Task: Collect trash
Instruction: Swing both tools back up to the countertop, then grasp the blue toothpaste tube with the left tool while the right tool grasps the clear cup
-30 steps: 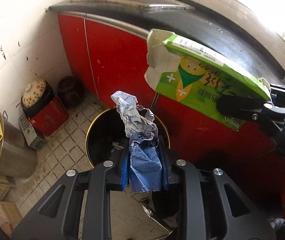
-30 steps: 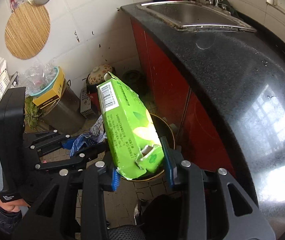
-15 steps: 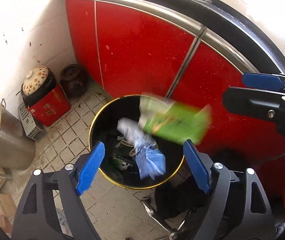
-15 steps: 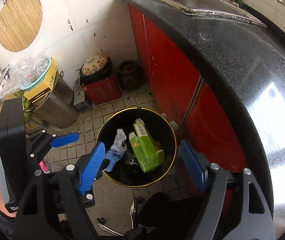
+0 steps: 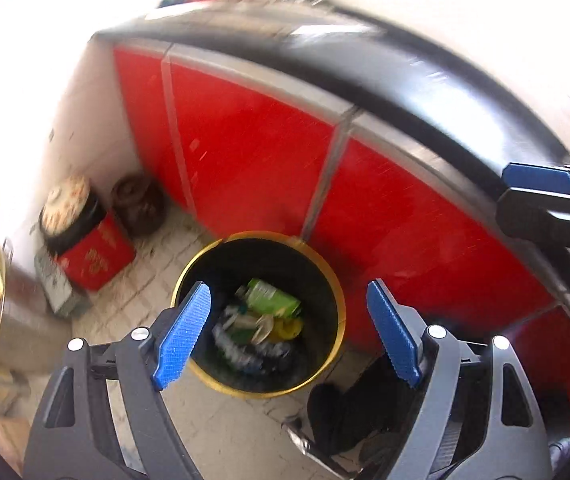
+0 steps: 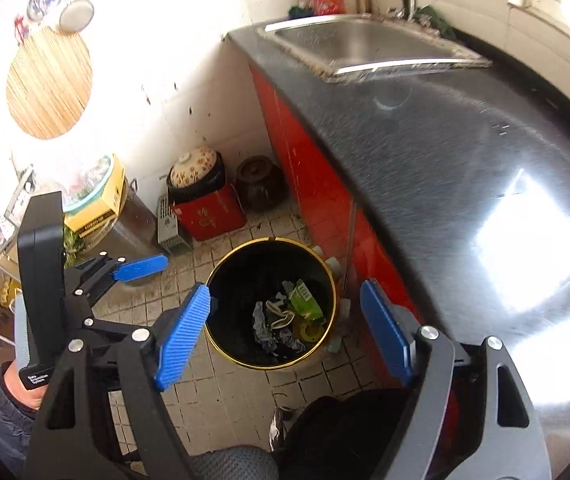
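both pieces are down in the bin (image 6: 221,280) now: the green carton (image 6: 305,300) lies tilted near the cabinet side, and the crumpled blue-grey wrapper (image 6: 263,326) sits beside it among other scraps, all well below the gold rim. the left gripper (image 5: 285,328) and the right gripper (image 6: 283,330) both stand wide with nothing between their blue pads, their jaws having just been opening to let the trash fall. in the right wrist view the left gripper shows again at the left, just as empty.

so the drop looks finished, and what counts now is coming away cleanly. i'd lift both grippers straight up off the bin, keeping the right one off the edge of the black counter (image 6: 425,152) and the red cabinet (image 5: 253,160) just beside it. keep the jaws wide; no sense closing them before the next piece. i can't see any trash left on the floor tiles (image 6: 221,384) from here, though the left view is blurred, so a slow look round is worth it before reaching again.
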`<action>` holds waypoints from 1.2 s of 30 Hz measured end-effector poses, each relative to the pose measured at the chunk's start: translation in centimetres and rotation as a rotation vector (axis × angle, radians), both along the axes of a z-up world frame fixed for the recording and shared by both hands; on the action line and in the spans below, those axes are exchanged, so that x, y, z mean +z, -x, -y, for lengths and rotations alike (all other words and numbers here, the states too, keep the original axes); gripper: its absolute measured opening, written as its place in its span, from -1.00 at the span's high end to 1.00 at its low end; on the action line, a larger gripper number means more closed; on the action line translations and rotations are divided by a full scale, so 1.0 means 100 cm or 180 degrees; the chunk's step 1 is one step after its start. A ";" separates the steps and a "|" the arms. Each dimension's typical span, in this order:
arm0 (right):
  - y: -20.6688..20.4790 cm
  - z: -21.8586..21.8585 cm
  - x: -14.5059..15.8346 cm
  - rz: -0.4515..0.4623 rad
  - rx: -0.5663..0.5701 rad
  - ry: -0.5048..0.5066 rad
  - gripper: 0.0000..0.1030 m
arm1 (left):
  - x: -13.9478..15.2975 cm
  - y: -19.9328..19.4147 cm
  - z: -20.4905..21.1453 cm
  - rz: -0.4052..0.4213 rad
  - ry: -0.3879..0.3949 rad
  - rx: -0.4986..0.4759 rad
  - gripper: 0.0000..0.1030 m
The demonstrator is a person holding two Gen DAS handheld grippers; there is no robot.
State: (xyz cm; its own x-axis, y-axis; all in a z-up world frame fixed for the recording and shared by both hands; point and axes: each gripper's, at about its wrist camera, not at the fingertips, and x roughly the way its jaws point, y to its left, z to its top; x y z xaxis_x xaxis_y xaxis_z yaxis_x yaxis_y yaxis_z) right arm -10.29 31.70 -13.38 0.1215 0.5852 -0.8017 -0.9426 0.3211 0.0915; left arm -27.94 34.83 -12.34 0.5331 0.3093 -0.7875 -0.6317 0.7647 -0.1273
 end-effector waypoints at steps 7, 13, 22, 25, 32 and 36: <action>-0.038 0.114 0.068 0.0363 -0.0546 -0.0342 -0.61 | 0.059 -0.072 0.073 0.0296 -0.0359 -0.0881 -0.63; -0.091 0.248 0.099 0.0564 -0.1360 -0.0434 -0.65 | 0.101 -0.154 0.169 0.0495 -0.0579 -0.1866 -0.69; -0.130 0.453 0.101 0.0565 -0.2527 -0.0469 -0.66 | 0.123 -0.246 0.335 0.0578 -0.0915 -0.3298 -0.70; -0.134 0.503 0.094 0.0520 -0.2723 -0.0440 -0.66 | 0.119 -0.261 0.375 0.0593 -0.0858 -0.3608 -0.70; -0.146 0.549 0.077 0.0442 -0.2850 -0.0346 -0.66 | 0.105 -0.305 0.413 0.0418 -0.0840 -0.3811 -0.71; -0.160 0.552 0.069 0.0318 -0.2820 -0.0365 -0.66 | 0.097 -0.336 0.417 0.0258 -0.1041 -0.3918 -0.71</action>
